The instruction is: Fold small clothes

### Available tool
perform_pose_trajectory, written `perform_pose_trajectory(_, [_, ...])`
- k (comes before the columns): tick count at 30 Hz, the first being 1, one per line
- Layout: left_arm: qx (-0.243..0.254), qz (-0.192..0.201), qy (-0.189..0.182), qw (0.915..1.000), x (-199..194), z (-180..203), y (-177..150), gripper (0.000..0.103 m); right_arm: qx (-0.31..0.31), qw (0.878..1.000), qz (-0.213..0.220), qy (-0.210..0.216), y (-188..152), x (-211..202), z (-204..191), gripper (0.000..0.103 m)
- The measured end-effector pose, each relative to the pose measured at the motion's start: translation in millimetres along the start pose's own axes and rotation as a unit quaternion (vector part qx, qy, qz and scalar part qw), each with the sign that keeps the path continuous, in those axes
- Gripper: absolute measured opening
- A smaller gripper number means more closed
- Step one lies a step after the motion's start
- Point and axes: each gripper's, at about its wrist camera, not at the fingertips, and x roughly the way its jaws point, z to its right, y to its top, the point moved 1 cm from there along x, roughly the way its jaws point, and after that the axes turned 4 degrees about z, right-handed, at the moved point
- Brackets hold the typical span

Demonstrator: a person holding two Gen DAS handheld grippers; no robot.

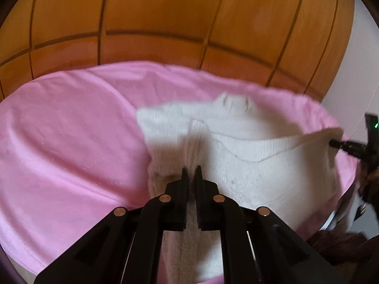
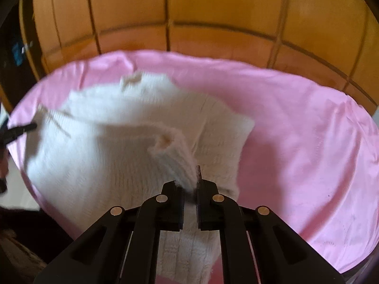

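A small white knit sweater (image 1: 248, 161) lies partly lifted on a pink cloth (image 1: 71, 142). In the left wrist view my left gripper (image 1: 191, 172) is shut on a ribbed ridge of the knit, which runs up between its fingers. At the right edge of that view my right gripper (image 1: 332, 143) pinches a stretched corner of the sweater. In the right wrist view my right gripper (image 2: 190, 179) is shut on a ribbed cuff of the sweater (image 2: 106, 161). My left gripper (image 2: 34, 126) holds the far left edge there. Both views are motion-blurred.
The pink cloth (image 2: 308, 142) covers a rounded surface. Wooden flooring (image 1: 165, 11) shows beyond its far edge. A white panel (image 1: 364, 59) stands at the right. Dark brown fabric (image 1: 336, 243) lies low at the right. A dark object (image 2: 21, 47) stands at the far left.
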Motion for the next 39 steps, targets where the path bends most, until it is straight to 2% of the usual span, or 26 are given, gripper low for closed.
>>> perform_pose_trajectory(6, [-0.033,0.035,-0.012,0.9988,3,-11,46,0.004,0.038,0.998,0.040,0.008,39,1,11,0.006])
perform_pose_trajectory(12, [-0.052,0.033,0.014,0.9980,57,-28,99,0.004,0.065,0.997,0.042,-0.020,85,51,28,0.006])
perform_pose_trajectory(17, [-0.051,-0.015,0.056,0.9970,128,-34,116,0.004,0.095,0.994,-0.009,-0.049,92,125,47,0.006])
perform_pose_trajectory(22, [-0.037,-0.069,0.091,0.9928,177,-37,103,0.005,0.121,0.988,-0.064,-0.067,69,178,56,0.006])
perform_pose_trajectory(25, [-0.024,-0.069,0.136,0.9880,179,-38,101,0.017,0.113,0.990,-0.055,-0.067,64,180,51,0.006])
perform_pose_trajectory(26, [-0.033,-0.058,0.138,0.9882,174,-40,102,0.029,0.110,0.991,-0.049,-0.066,66,176,50,0.009])
perform_pose_trajectory(27, [-0.047,-0.040,0.140,0.9882,163,-42,105,0.033,0.106,0.991,-0.039,-0.073,68,169,49,0.016])
perform_pose_trajectory(29, [-0.063,-0.014,0.125,0.9901,145,-43,109,0.034,0.096,0.991,-0.003,-0.090,75,150,44,0.051])
perform_pose_trajectory(31, [-0.063,-0.002,0.081,0.9947,132,-34,110,0.034,0.088,0.992,0.030,-0.082,81,129,35,0.053])
perform_pose_trajectory(34, [-0.042,-0.017,0.027,0.9986,130,-10,105,0.035,0.082,0.996,0.042,-0.013,86,114,8,0.053])
perform_pose_trajectory(37, [-0.013,-0.060,0.004,0.9981,156,13,95,0.045,0.062,0.997,0.002,0.038,84,134,-31,0.053])
perform_pose_trajectory(39, [0.000,-0.090,0.001,0.9960,174,22,89,0.045,0.044,0.997,-0.038,0.047,77,159,-55,0.045])
